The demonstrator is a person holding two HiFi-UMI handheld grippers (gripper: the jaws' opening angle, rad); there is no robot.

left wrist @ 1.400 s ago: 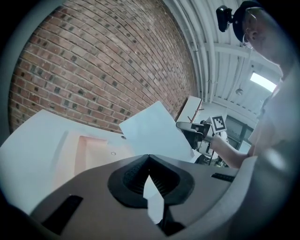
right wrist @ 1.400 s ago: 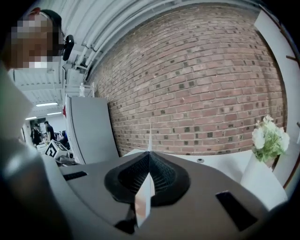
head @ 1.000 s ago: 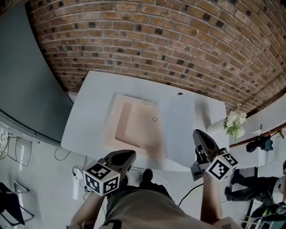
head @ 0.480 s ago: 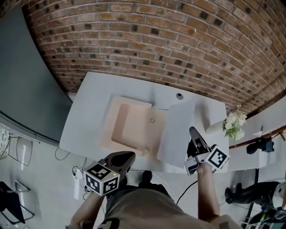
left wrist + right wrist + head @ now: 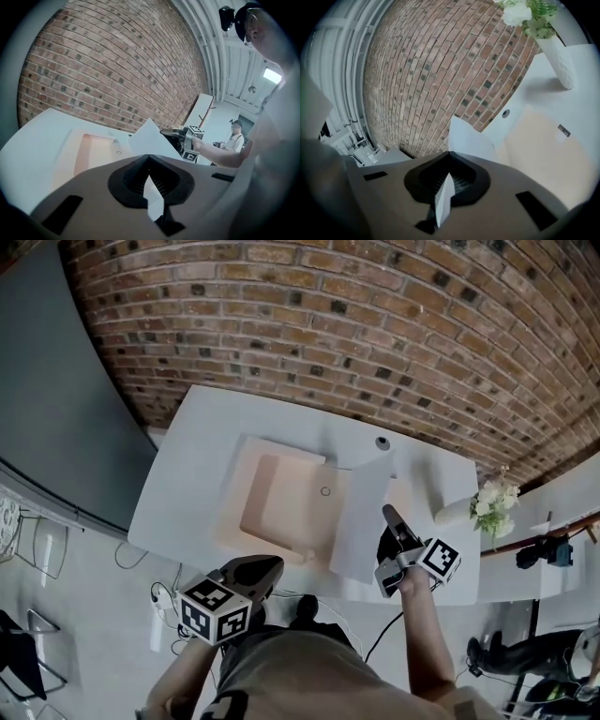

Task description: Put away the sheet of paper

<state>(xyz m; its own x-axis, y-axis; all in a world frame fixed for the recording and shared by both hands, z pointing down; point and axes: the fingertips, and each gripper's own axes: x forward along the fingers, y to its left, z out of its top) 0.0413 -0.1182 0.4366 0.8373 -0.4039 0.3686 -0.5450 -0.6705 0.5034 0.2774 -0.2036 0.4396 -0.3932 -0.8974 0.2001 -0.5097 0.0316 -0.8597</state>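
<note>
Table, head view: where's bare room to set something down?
Bare: the table strip left of the tray, and the back strip between tray and brick wall. Crowded: right side, with the sheet of paper in the right gripper and the vase.

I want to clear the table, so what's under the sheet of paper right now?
The sheet of paper, pinched in the right hand-held gripper, stands tilted over the right edge of the beige tray and the white table. Anything directly beneath it is covered.

Loft-style studio or lab workspace.
Bare brick wall [image 5: 375,324], white bench [image 5: 202,432], vase of flowers [image 5: 558,61], exposed ceiling pipes [image 5: 211,56], second person [image 5: 236,137] beyond.
</note>
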